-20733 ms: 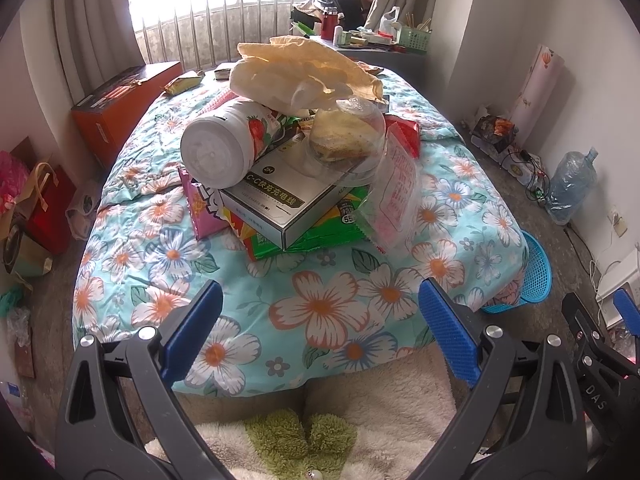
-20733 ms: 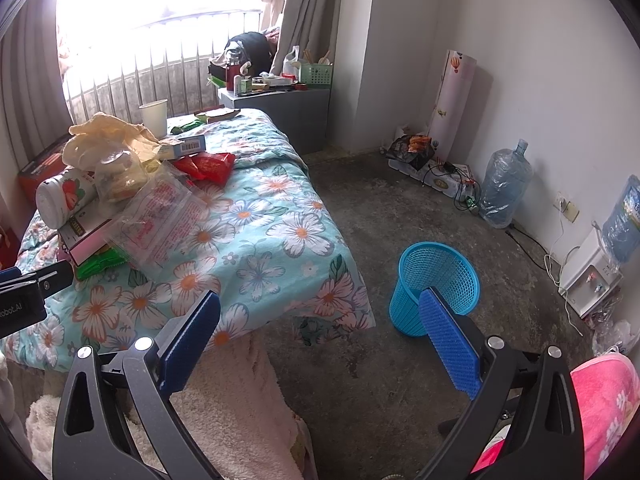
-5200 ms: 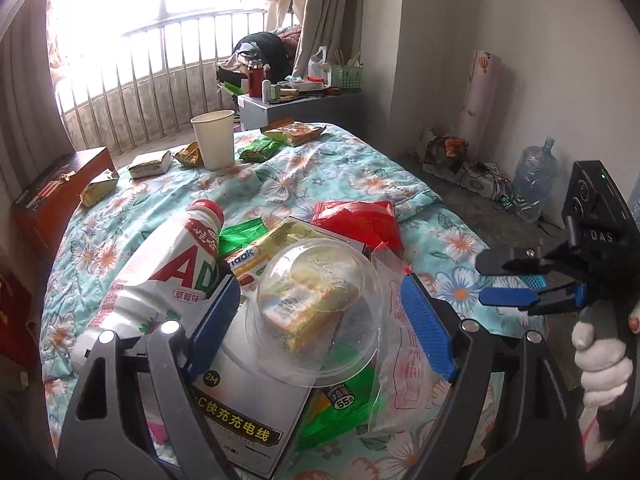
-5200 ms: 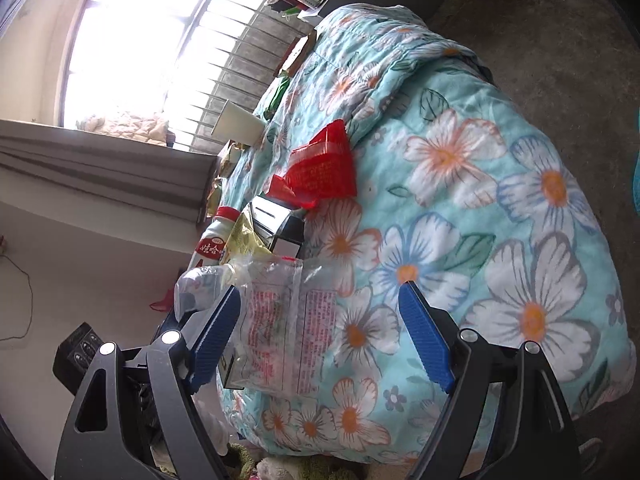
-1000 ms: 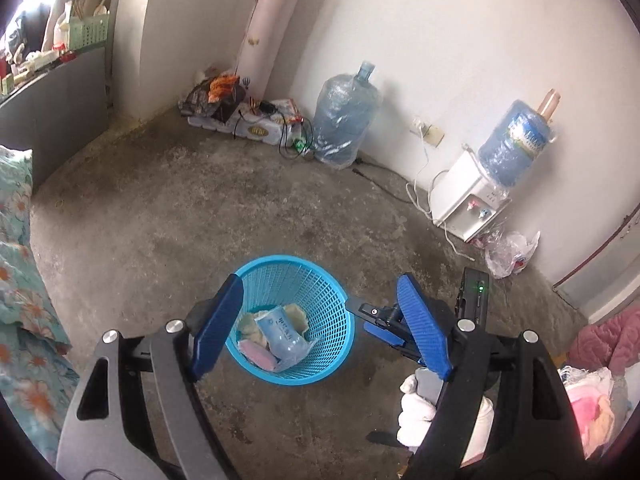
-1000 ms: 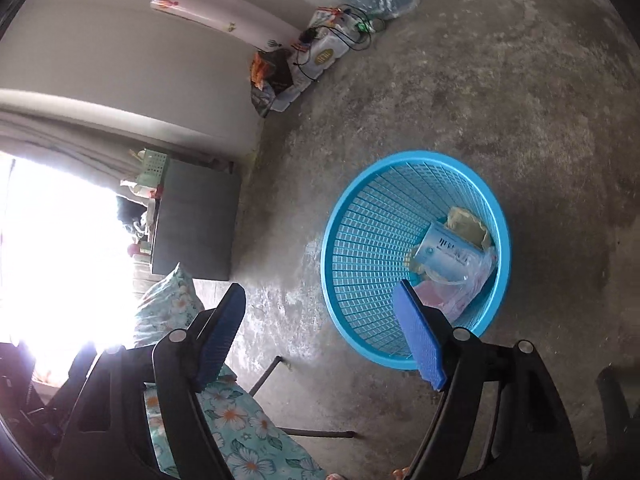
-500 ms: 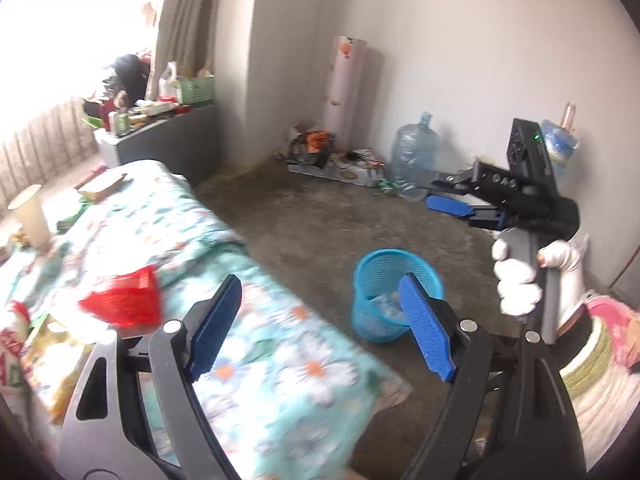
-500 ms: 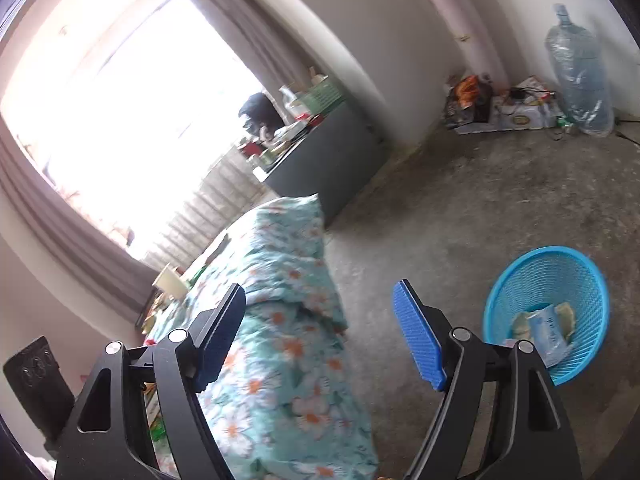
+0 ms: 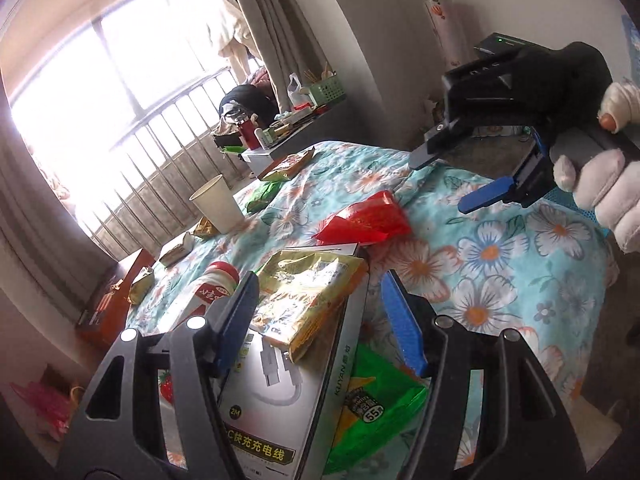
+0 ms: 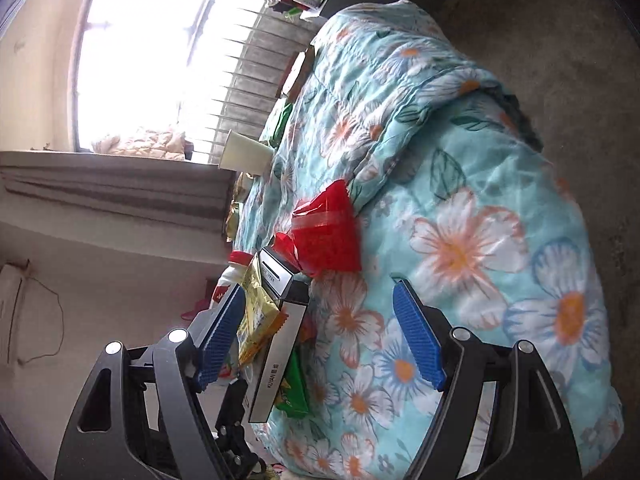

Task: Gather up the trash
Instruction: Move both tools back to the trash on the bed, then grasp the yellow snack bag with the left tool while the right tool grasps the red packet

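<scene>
Bare quilt [image 9: 520,280] right of red wrapper [image 9: 366,220]; yellow packet [image 9: 308,296] between left claw [image 9: 320,320] fingers.

My left claw [image 9: 320,320] over near end of bed [image 9: 500,248]. Wrapper [image 9: 308,292] lies on box [image 9: 296,392], between my fingers. Bottle [image 9: 208,292] left of box. Packet [image 9: 376,400] under box's right edge. Bag [image 9: 366,218] beyond box. Cup [image 9: 214,204] far left; snack packs [image 9: 286,164] behind it. My right claw [image 9: 448,180] far right, above bed edge.
</scene>
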Motion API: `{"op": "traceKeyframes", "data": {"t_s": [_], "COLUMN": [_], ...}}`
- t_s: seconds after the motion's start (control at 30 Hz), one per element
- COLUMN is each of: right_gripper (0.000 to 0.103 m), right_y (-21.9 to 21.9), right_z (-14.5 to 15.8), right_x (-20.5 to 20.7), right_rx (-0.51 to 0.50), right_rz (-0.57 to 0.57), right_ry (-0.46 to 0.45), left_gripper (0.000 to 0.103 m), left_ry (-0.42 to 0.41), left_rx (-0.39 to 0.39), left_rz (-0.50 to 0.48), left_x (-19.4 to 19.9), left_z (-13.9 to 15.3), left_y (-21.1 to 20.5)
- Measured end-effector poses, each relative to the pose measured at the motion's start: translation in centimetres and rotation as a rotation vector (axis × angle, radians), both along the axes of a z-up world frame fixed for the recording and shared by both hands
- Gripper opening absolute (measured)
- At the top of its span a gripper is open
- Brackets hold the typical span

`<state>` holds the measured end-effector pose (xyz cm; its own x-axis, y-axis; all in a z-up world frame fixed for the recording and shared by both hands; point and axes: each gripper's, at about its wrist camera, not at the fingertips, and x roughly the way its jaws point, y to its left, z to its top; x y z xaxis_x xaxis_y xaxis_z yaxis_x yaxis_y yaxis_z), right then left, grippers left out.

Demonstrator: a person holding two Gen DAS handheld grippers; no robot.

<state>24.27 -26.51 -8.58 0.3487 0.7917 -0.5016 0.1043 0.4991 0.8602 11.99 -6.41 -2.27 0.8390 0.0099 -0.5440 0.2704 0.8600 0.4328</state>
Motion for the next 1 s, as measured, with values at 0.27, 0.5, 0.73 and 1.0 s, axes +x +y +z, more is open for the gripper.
{"op": "traceKeyframes", "data": {"t_s": [0.27, 0.5, 0.73, 1.0], "right_gripper": [0.074, 0.060, 0.032, 0.024], "right_y": [3.0, 4.8, 3.7, 0.2], "right_z": [-1.5, -0.8, -1.5, -0.1], "right_x": [4.4, 5.1, 4.0, 0.6], "right_rx": [-0.007, -0.127, -0.086, -0.038], "right_rz": [0.012, 0.040, -0.012, -0.124], "right_ry": [0.070, 0.044, 0.045, -0.007], "left_gripper": [0.058, 0.038, 0.028, 0.011], "left_ry": [0.080, 0.151, 0.145, 0.105], "left_rx": [0.114, 0.032, -0.048, -0.129], "left_rz": [0.042, 0.103, 0.096, 0.090], "left_x": [3.5, 4.8, 3.4, 1.3], "left_z": [-3.6, -3.9, -2.9, -0.5], "left_y": [-1.4, 0.0, 0.6, 1.3]}}
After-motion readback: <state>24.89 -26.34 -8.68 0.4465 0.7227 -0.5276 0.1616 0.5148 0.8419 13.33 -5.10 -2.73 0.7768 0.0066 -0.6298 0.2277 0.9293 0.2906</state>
